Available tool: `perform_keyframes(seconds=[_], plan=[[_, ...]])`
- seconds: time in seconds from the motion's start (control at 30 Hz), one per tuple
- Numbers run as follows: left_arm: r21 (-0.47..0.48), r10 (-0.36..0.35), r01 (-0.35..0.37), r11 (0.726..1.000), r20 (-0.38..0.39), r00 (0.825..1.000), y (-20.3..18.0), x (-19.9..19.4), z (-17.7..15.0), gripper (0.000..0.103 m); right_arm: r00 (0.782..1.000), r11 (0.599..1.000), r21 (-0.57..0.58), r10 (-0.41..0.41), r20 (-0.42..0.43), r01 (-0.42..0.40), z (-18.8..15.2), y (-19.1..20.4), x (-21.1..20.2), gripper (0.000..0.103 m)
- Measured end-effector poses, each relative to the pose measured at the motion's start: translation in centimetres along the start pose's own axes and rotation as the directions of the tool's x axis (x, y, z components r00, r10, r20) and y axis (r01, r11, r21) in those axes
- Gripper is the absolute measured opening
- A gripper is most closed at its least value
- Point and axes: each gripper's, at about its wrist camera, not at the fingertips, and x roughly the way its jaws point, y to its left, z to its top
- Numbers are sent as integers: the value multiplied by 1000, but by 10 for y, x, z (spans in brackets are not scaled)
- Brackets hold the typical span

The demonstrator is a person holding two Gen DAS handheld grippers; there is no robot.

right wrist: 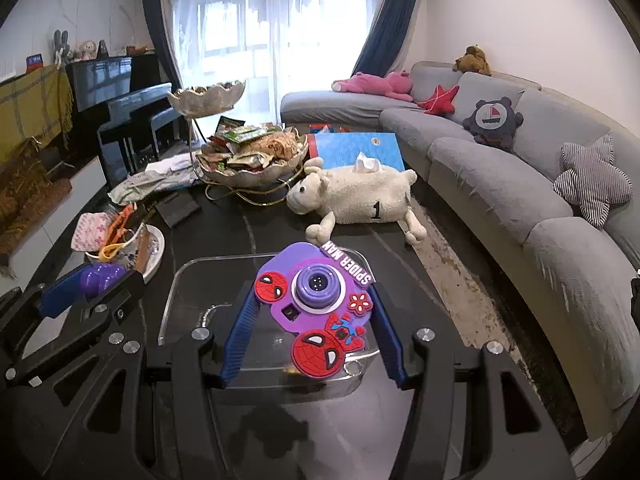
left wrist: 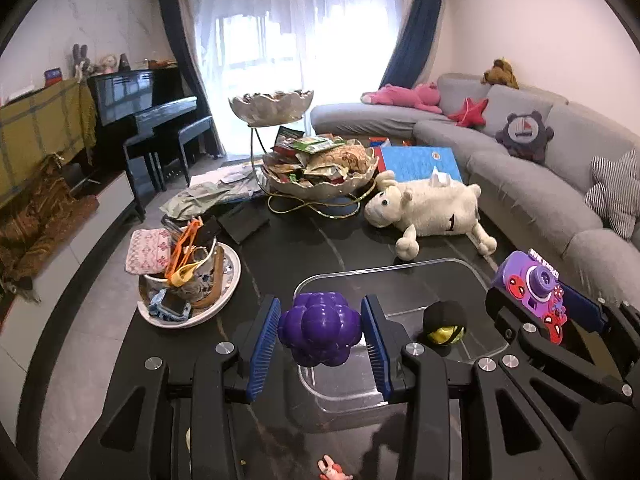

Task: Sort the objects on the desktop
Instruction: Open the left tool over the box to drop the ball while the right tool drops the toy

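Note:
My left gripper [left wrist: 320, 332] is shut on a purple bumpy ball [left wrist: 318, 326] and holds it above the near left corner of a clear plastic tray [left wrist: 384, 270]. A small black and yellow toy [left wrist: 444, 322] lies in the tray. My right gripper [right wrist: 314, 308] is shut on a purple Spider-Man toy camera [right wrist: 316, 300] and holds it above the same tray [right wrist: 208, 264]. In the left wrist view the camera [left wrist: 534, 288] shows at the right. In the right wrist view the purple ball [right wrist: 100, 276] shows at the left.
A white plush sheep [left wrist: 428, 208] lies behind the tray on the dark table [left wrist: 304, 240]. A plate with a cup of odds and ends [left wrist: 188, 280] stands at the left. A two-tier snack bowl stand [left wrist: 320, 172] is at the back. A small pink figure [left wrist: 332, 470] lies near me. A grey sofa [right wrist: 520, 184] is at the right.

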Motion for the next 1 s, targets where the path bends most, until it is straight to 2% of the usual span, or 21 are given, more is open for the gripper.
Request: perform_keyframes(seconds=[0.43, 0.57, 0.73, 0.93, 1.0], plan=[[27, 1, 1, 1000, -74, 997, -15, 54, 18, 37, 999, 999, -35, -12, -51, 11, 17, -9, 51, 52], [1, -5, 5, 1000, -115, 993, -14, 72, 22, 38, 996, 999, -26, 23, -86, -25, 19, -12, 67, 53], [-43, -69, 60, 997, -246, 967, -6, 97, 22, 42, 986, 997, -5, 75, -149, -77, 19, -16, 88, 54], [-43, -54, 45, 998, -254, 966, 0, 98, 19, 56, 985, 996, -28, 75, -158, -81, 18, -13, 91, 59], [-37, -40, 32, 999, -259, 965, 1, 96, 19, 57, 985, 996, -38, 68, -161, -75, 19, -11, 90, 60]])
